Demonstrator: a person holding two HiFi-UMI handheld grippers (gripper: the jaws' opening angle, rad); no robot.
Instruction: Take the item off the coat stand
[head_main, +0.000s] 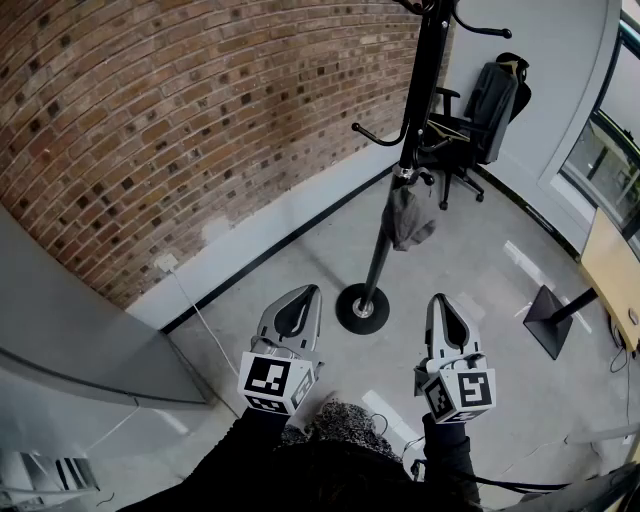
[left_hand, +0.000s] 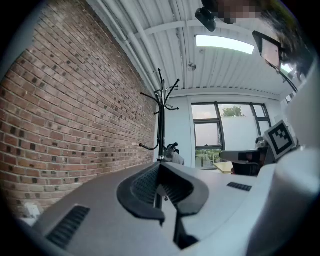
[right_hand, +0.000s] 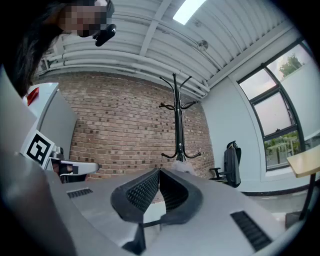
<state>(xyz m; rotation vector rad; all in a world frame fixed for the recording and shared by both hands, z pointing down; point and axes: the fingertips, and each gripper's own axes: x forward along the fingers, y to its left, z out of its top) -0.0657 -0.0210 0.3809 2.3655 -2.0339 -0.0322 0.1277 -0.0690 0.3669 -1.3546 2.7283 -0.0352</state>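
Note:
A black coat stand rises from a round base on the concrete floor. A grey folded item, like a small umbrella or cloth, hangs from a low hook on its pole. My left gripper and right gripper are held side by side just short of the base, both shut with nothing between the tips. The stand shows beyond the jaws in the left gripper view, with the grey item just over the tips. In the right gripper view the stand and the item sit the same way.
A brick wall runs along the left with a white socket and cable. A black office chair stands behind the coat stand. At the right are a black table foot and a wooden tabletop. A grey panel is at lower left.

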